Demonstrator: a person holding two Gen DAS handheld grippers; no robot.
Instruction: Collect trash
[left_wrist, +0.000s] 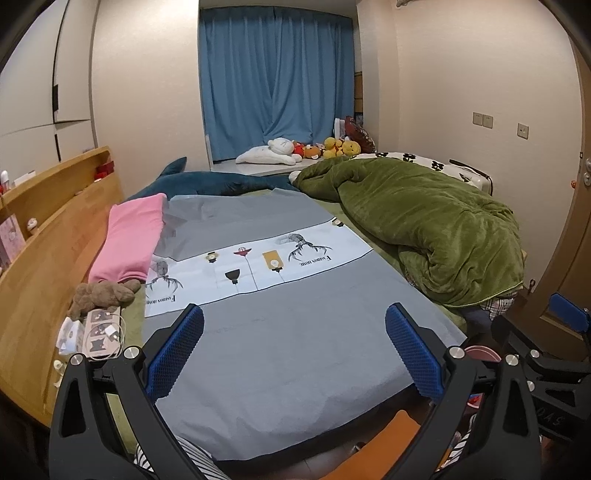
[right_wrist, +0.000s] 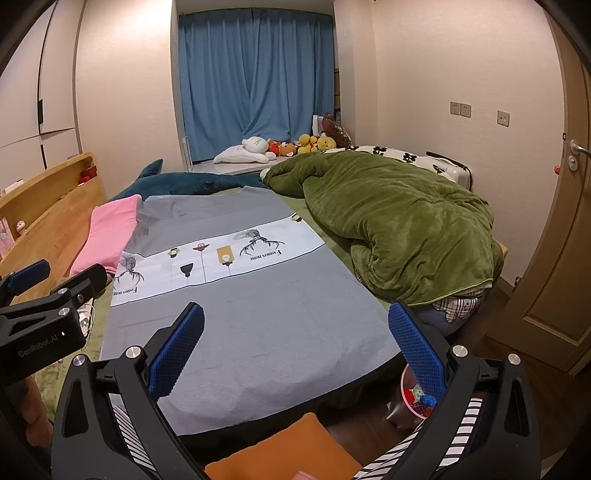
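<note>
My left gripper (left_wrist: 293, 354) is open and empty above the near end of the bed, over a grey sheet (left_wrist: 295, 362). My right gripper (right_wrist: 295, 350) is open and empty, also over the grey sheet (right_wrist: 258, 332). A pink-rimmed trash bin (right_wrist: 415, 400) with colourful wrappers inside stands on the floor at the bed's near right corner; its rim shows in the left wrist view (left_wrist: 482, 352). Crumpled white paper and packets (left_wrist: 92, 332) lie by the headboard at the left, next to a white cable. The left gripper (right_wrist: 37, 302) shows at the left in the right wrist view.
A green blanket (left_wrist: 424, 229) is heaped on the bed's right side. A pink pillow (left_wrist: 129, 236), a brown plush (left_wrist: 103, 295) and a blue shark plush (left_wrist: 221, 182) lie at the left. A wooden headboard shelf (left_wrist: 44, 221) runs along the left. A door (right_wrist: 554, 240) is at the right.
</note>
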